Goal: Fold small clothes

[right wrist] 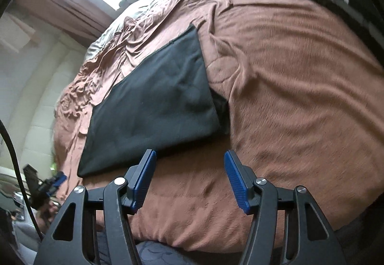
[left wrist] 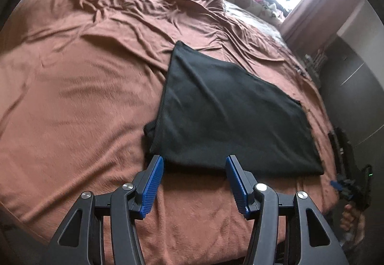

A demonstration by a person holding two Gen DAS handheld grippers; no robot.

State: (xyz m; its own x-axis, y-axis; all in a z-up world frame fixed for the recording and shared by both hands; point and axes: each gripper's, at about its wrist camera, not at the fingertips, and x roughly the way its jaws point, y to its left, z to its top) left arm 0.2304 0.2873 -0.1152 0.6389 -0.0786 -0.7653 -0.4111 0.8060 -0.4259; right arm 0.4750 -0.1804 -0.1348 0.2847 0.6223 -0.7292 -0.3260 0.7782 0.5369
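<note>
On the rumpled rust-brown bedspread lies a soft black folded garment, seemingly oblong, long axis running away toward the window, both the left tool and right tool released, empty.

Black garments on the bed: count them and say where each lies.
1. The black garment lies flat, partly folded, on the brown bedspread near the bed's near edge, just ahead of both open grippers. More clothes may be hidden in the blurred pile by the window.

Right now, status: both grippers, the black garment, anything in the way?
Left gripper open, empty, at near edge of the folded black cloth garment. Right gripper open, empty, short of it. Garment flat on rust-brown bedspread. Nothing in the way.
</note>
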